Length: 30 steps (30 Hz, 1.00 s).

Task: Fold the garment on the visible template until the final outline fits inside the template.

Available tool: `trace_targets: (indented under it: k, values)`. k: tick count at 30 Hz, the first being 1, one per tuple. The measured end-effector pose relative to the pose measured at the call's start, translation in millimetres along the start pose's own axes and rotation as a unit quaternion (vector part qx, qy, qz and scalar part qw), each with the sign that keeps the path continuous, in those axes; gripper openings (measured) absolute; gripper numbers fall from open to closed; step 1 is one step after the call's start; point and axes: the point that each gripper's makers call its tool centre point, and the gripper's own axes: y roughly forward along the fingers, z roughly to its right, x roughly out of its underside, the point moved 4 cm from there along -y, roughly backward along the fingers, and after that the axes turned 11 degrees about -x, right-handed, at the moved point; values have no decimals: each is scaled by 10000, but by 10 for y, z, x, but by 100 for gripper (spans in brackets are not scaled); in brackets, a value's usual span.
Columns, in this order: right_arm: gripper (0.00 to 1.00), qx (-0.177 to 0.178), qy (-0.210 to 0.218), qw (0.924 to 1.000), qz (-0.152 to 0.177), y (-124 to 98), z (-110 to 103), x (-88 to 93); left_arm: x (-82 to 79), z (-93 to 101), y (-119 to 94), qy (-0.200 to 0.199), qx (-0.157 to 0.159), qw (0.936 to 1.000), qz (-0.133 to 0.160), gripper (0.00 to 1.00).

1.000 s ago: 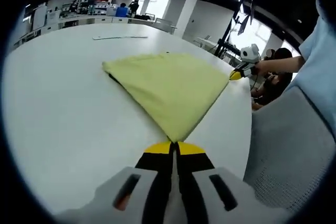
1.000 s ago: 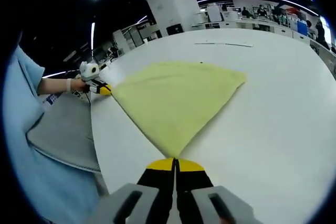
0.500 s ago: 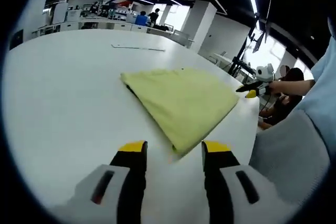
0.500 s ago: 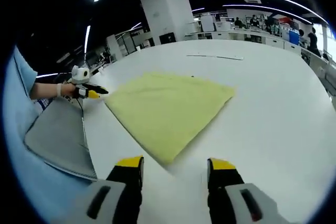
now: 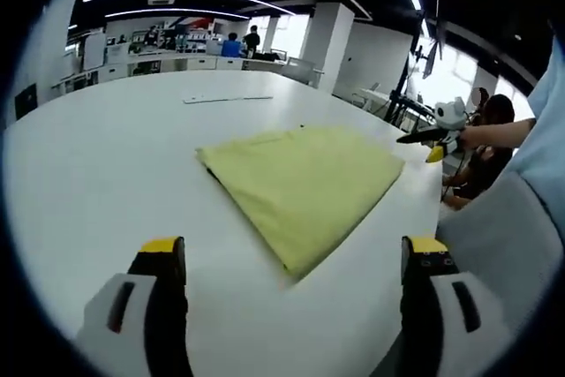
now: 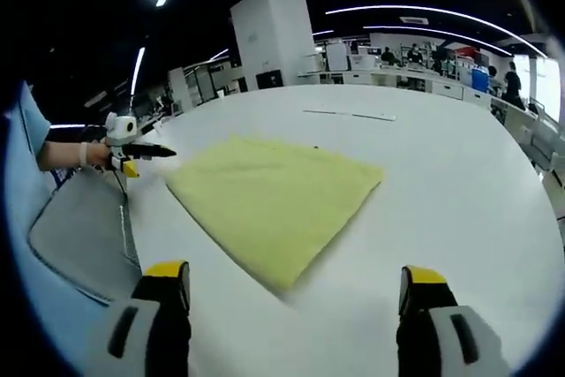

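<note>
Both of your grippers have let go of the garment's corners since a second ago: the jaws were closed on the cloth then, half apart at the half-second mark, and now they stand wide apart with nothing between them.

You have the yellow garment (image 5: 305,192) (image 6: 274,200) lying flat on the white bench (image 5: 97,174) (image 6: 477,183), folded into a roughly four-sided shape with one corner pointing toward each camera. That near corner lies on the bench between the jaws and clear of both.

Your left gripper (image 5: 296,258) has its yellow-tipped jaws at the two lower sides of the left gripper view; your right gripper (image 6: 291,280) shows the same wide spread in the right gripper view. You can also see the right gripper (image 5: 433,139) held in a hand just past the garment's far right corner in the left gripper view, and the left gripper (image 6: 132,152) beside the garment's left corner in the right gripper view.

A thin pale strip (image 5: 228,99) (image 6: 349,115) lies on the bench beyond the garment, well apart from it. A grey pad (image 6: 84,236) sits off the bench edge.
</note>
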Motion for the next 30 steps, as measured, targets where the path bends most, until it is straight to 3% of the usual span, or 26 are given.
trace_targets:
  k: [14, 20, 23, 30]
  values:
    - [98, 84, 60, 9999, 102, -52, -17, 21, 32, 52, 4, -63, 28, 10000, -3, 98]
    - [96, 89, 84, 9998, 135, -38, -49, 22, 37, 112, 27, -54, -31, 9999, 120, 95]
    - [94, 88, 113, 9999, 96, -25, -62, 40, 54, 123, 44, -241, -2, 9995, 192, 95]
    - [91, 106, 136, 9997, 180, -6, -102, -40, -9, 102, 45, -115, -164, 9988, 438, 95]
